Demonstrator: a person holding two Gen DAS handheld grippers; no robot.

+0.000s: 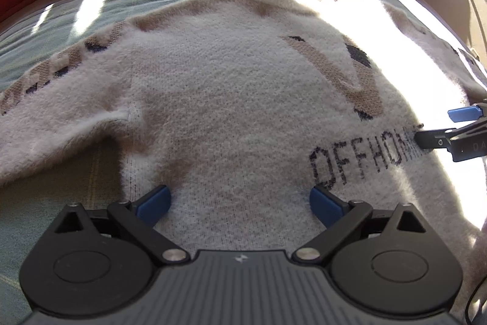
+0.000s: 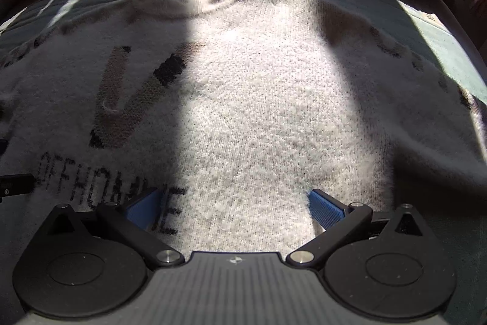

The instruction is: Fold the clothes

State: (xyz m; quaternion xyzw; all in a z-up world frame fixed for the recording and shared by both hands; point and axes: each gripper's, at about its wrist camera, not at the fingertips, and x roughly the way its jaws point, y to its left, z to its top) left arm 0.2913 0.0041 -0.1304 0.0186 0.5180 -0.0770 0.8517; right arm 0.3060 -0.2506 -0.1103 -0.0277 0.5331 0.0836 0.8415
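Left wrist view: fuzzy cream sweater (image 1: 231, 99) lies flat, front up, on a pale green bed sheet (image 1: 61, 20). Left gripper (image 1: 240, 203) and right gripper (image 2: 236, 204) hover over its lower body, jaws spread, apparently pinching nothing. Grip both hem corners evenly before folding.
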